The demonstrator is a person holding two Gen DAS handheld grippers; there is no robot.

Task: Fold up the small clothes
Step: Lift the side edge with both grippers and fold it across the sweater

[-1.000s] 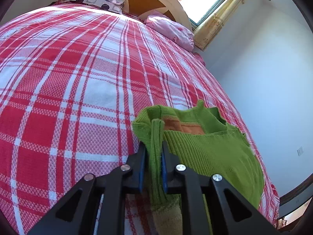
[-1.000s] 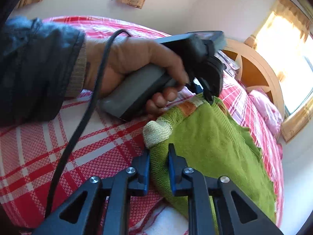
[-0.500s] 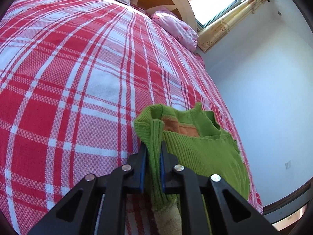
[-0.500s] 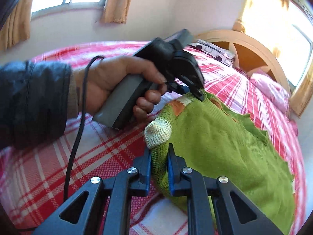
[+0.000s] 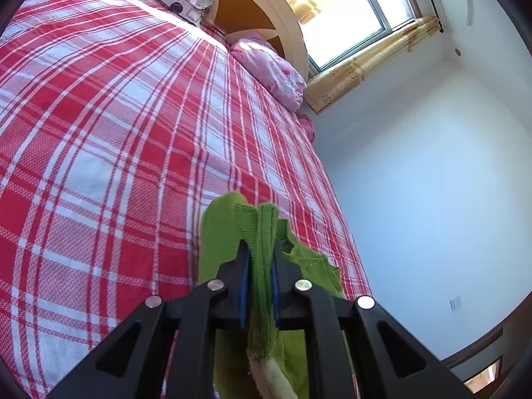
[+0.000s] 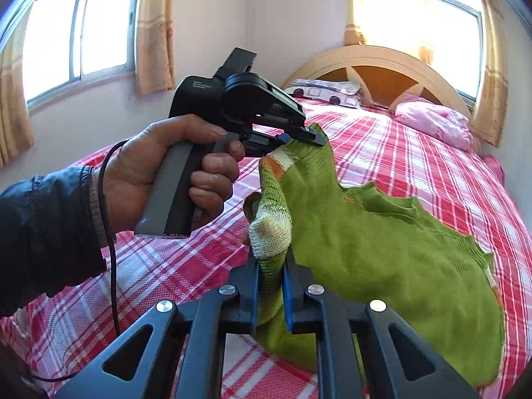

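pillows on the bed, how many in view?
2. A white patterned pillow lies at the headboard, on its left side in the right wrist view; a pink pillow lies at its right side. More could be hidden behind them.

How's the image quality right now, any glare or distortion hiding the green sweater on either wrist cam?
Left wrist view: window blown out, bed bulges from fisheye, green sweater sharp between the left gripper fingers. Right wrist view: headboard window glares, yet the sweater's cream cuff in the right gripper reads clearly.
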